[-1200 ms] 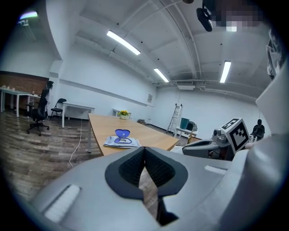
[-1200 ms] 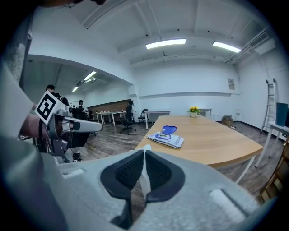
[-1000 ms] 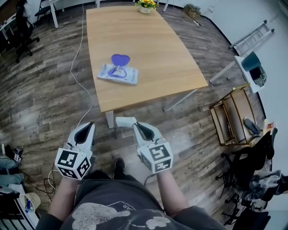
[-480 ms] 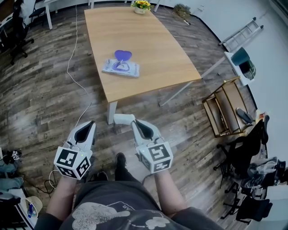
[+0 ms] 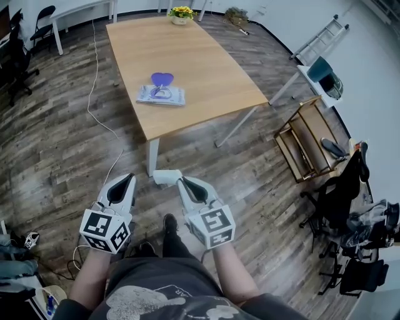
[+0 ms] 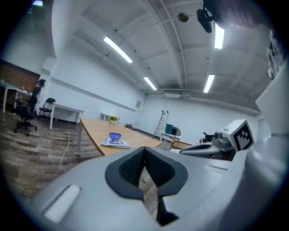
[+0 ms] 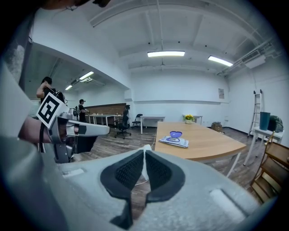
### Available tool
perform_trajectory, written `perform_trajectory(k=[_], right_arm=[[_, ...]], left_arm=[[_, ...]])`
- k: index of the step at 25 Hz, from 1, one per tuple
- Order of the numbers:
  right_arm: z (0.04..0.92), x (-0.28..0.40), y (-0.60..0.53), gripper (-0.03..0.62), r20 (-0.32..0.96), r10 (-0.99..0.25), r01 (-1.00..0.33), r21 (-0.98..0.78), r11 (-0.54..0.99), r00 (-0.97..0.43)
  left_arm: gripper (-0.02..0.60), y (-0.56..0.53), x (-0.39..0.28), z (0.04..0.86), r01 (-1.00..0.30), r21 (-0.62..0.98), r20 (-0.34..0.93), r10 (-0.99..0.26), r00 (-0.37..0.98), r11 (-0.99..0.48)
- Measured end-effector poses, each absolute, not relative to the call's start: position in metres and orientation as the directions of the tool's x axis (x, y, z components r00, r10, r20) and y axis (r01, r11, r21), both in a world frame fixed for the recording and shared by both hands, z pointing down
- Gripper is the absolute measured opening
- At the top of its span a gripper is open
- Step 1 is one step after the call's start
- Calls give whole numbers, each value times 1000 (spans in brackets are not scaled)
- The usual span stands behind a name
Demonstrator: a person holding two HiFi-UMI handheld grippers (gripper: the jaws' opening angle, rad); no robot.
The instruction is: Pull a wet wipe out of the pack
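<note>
Stretching under everything, a grey-brown plank floor (image 5: 56, 137) is carrying one long, pale wooden surface (image 5: 206, 69). To the right of it, one ladder (image 5: 319, 34) is leaning at the white wall, and one low wooden rack (image 5: 306, 140) is standing on the planks nearby.

At the near end, well apart from the surface, a person is standing and holding two tools side by side, both pointing toward the surface. The left tongs (image 5: 128, 179) are pressing their dark ribbed pads together with nothing between them. The right tongs (image 5: 164, 178) are doing the same, also empty. Each is bearing one cube of black-and-white square markers; these are showing patterns only, with no letters to read.

One wet wipe pack (image 5: 161, 95) is lying flat on the surface, in its near half and toward the left edge, far from both tongs. Its one purple lid (image 5: 162, 79) is standing open, flipped toward the far end. The print on the pack is showing too small to read.

One pot of yellow flowers (image 5: 181, 12) is sitting at the far end of the surface. One white cable (image 5: 94, 106) is trailing over the floor along the surface's left side.
</note>
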State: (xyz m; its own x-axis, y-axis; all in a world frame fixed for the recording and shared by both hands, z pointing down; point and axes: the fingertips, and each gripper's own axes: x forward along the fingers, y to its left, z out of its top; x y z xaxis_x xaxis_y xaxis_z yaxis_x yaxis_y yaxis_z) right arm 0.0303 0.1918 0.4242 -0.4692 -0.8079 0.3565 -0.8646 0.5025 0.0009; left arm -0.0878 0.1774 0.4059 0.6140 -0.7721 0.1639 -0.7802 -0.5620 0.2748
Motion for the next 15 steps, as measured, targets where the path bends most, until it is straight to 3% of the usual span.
perform_trajectory(k=[15], right_arm=[[431,37,228,2,379,-814,-876,20,482,-439]], left_arm=[[20,206,-85,411,-766,279,178,-752,634,-579]])
